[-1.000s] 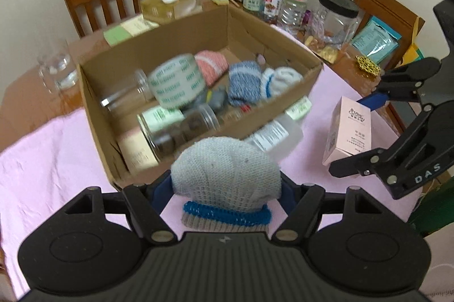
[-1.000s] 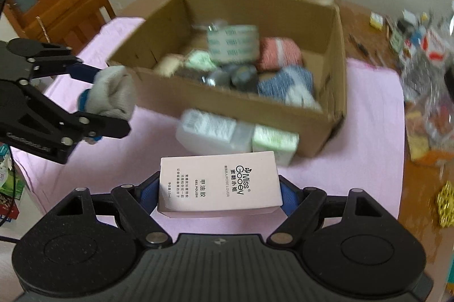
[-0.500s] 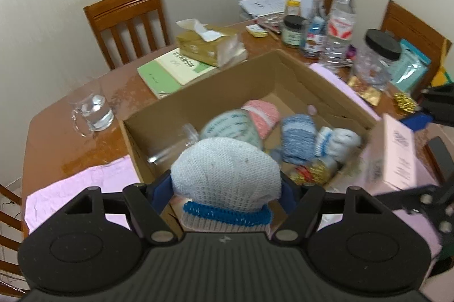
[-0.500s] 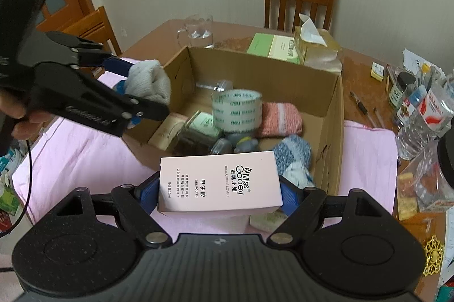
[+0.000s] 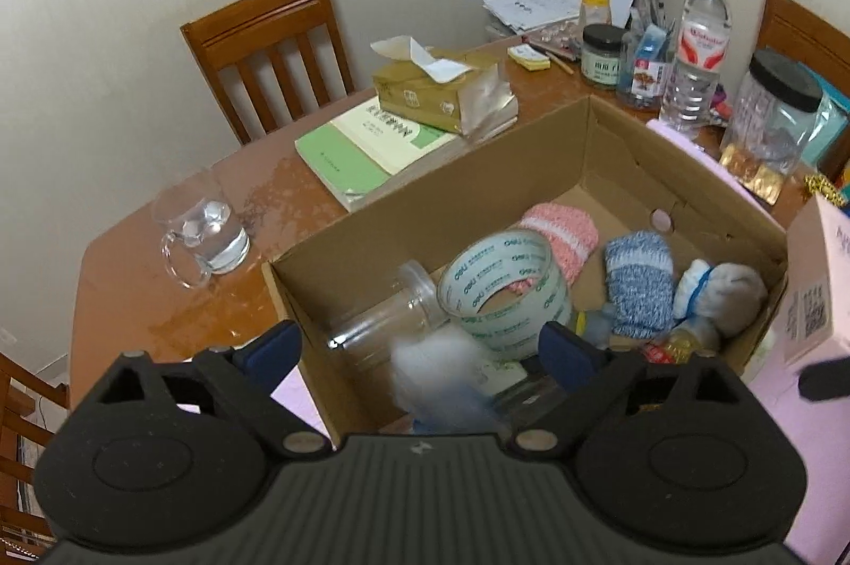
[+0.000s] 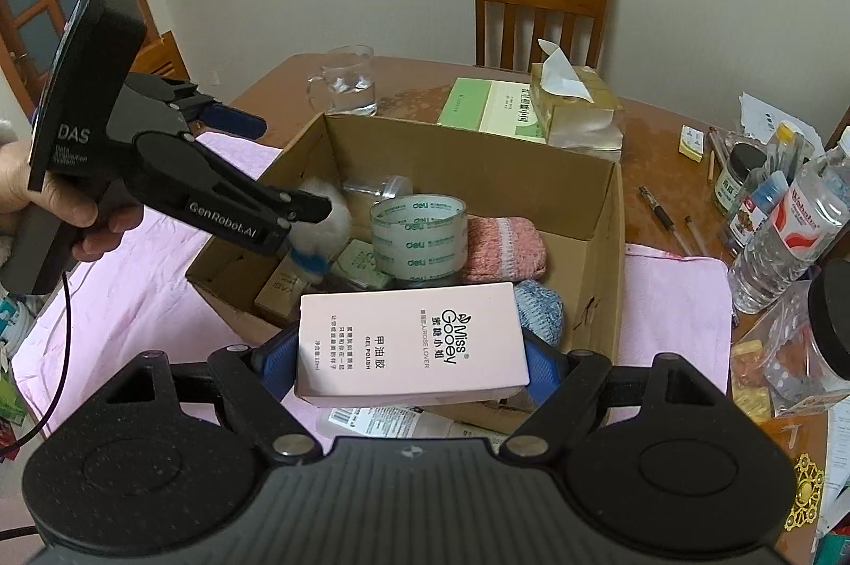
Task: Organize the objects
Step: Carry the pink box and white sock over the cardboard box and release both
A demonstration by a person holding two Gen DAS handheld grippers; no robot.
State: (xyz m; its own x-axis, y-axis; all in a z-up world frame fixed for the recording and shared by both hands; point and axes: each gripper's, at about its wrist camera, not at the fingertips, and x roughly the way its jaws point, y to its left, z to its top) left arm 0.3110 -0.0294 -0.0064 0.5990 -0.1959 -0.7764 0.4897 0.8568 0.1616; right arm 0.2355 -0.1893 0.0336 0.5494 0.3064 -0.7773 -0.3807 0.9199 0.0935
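- Over the near-left corner of the cardboard box, left-wrist view: left gripper is hovering with jaws spread wide, gripping nothing
- between its blue fingertips a grey-white sock with a blue band is showing as a motion-blurred shape, clear of both pads, above the box contents
- box is holding a tape roll standing on edge, a clear plastic jar lying on its side just left of it, a pink knit sock behind the roll, a blue-grey knit sock and a white-and-blue sock to the right
- outside the box on the wooden table: glass mug, green book with a tissue pack lying on it, water bottle among jars at far right
- pink carton is cutting in at the right edge
- Right-wrist view: right gripper is pinching the pink carton between both blue pads, flat side up, printed "Miss Gooey", over the near wall of the box
- a hand is holding the left gripper over the box's left side, jaws apart; the sock is blurred just beside the lower finger, contact: can't tell
- box is sitting on a pink cloth
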